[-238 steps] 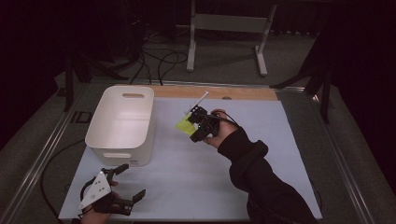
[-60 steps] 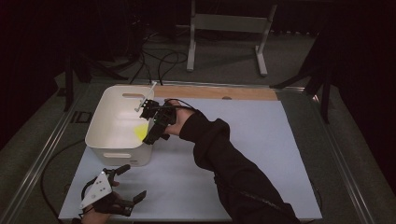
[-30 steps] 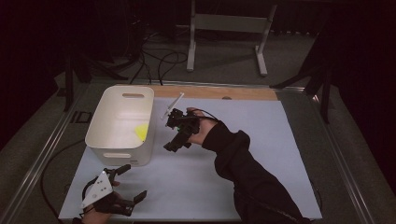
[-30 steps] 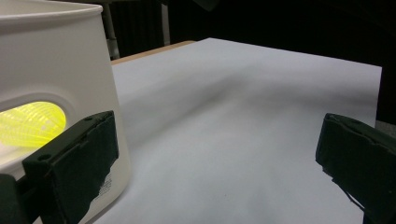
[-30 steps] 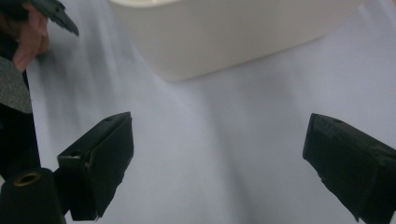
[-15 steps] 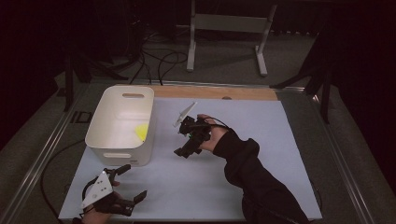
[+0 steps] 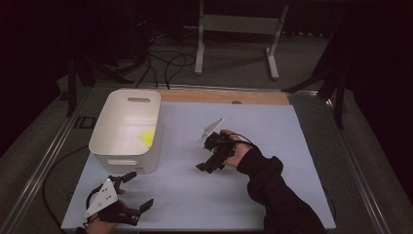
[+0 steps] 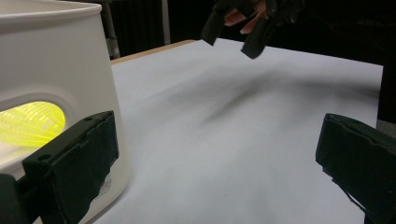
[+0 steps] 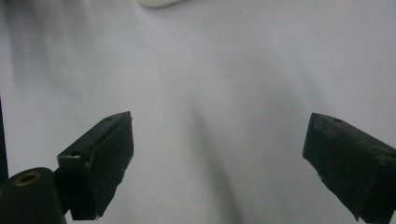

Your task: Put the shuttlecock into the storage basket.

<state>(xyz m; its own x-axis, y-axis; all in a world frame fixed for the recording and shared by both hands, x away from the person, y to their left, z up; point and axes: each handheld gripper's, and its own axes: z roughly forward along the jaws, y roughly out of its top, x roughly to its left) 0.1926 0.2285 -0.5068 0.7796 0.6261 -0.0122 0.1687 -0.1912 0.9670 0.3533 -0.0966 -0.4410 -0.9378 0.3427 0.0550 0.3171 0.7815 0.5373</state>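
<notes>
The right claw (image 7: 208, 165) hangs over the middle of the pale surface (image 7: 272, 146), its jaws spread wide with nothing between them; the right gripper view looks straight down on bare sheet between the two black pads. The yellow thing (image 7: 148, 137) lies inside the white bin (image 7: 108, 142), against the bin's right-hand wall, well apart from the right claw and off to that claw's left in the high view. Through the oval handle cutout in the bin's near wall, the left gripper view shows the same yellow thing (image 8: 29, 123) as a glowing mesh-like patch; what it is exactly is hard to tell from so small a window, possibly a netted or ribbed piece.

The left claw (image 7: 138, 193) rests at the near left corner of the surface, just in front of the bin, held in the person's hand, its jaws likewise spread and gripping nothing. Its left pad sits close to the bin's near wall in its own view, while the yellow thing stays behind that wall, apart from it. The right claw (image 8: 236, 33) also appears far off at the top of the left gripper view, above the sheet.
</notes>
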